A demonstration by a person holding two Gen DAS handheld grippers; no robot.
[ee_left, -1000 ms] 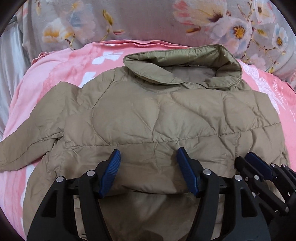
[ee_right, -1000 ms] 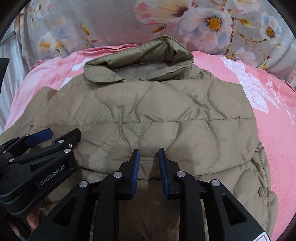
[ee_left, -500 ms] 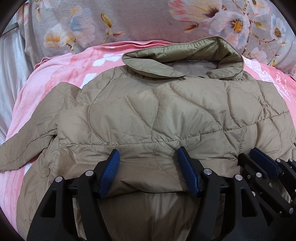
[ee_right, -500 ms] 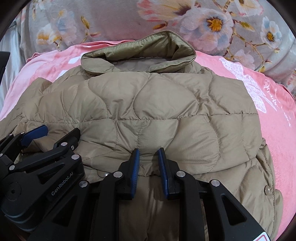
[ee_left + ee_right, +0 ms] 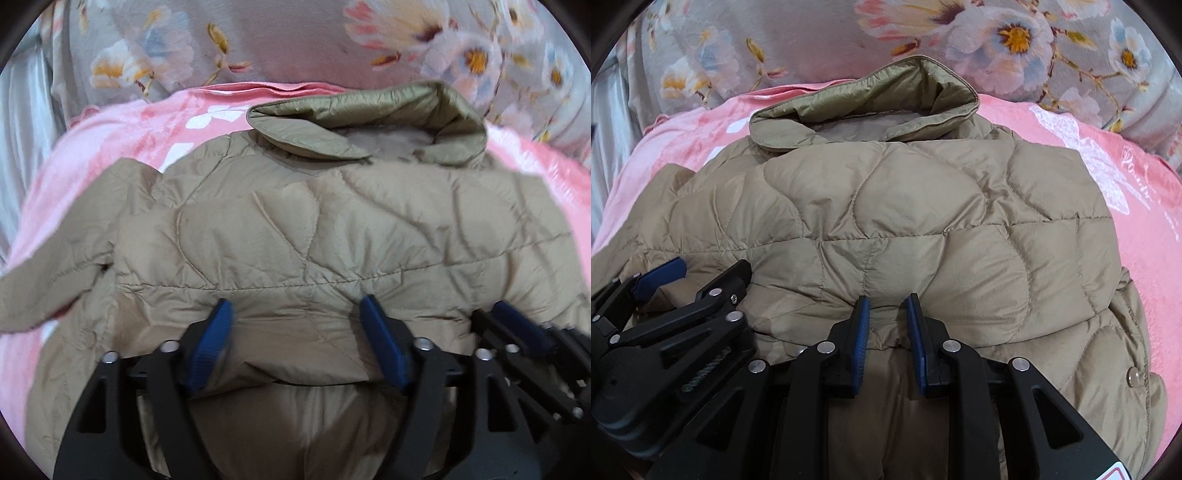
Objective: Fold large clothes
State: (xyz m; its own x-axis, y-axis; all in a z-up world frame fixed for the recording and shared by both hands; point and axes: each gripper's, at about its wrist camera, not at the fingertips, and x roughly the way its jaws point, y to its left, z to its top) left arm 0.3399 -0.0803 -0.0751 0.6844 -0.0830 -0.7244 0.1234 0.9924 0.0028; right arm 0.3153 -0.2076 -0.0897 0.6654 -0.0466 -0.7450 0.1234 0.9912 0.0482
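Observation:
A tan quilted jacket (image 5: 295, 229) lies on a pink blanket (image 5: 122, 147), collar (image 5: 864, 107) at the far end. Its near part is folded up towards the collar. My left gripper (image 5: 295, 321) has that thick fold edge between its blue pads; the jaws are opening, and the puffy cloth still fills the gap and touches both pads. My right gripper (image 5: 888, 321) stands beside it to the right, shut narrow on a pinch of the same fold edge. Each gripper shows in the other's view: the left gripper (image 5: 701, 273) and the right gripper (image 5: 495, 314).
A grey flowered bedcover or pillow (image 5: 997, 40) runs along the far side behind the collar. One sleeve (image 5: 48, 288) trails off to the left over the blanket. Pink blanket (image 5: 1145, 221) shows to the right of the jacket, and pale fabric (image 5: 26, 110) at the far left.
My left gripper's jaws have spread a little around the fold. The jacket lies a bit flatter and closer than a second ago. The right gripper keeps its narrow grip in place.

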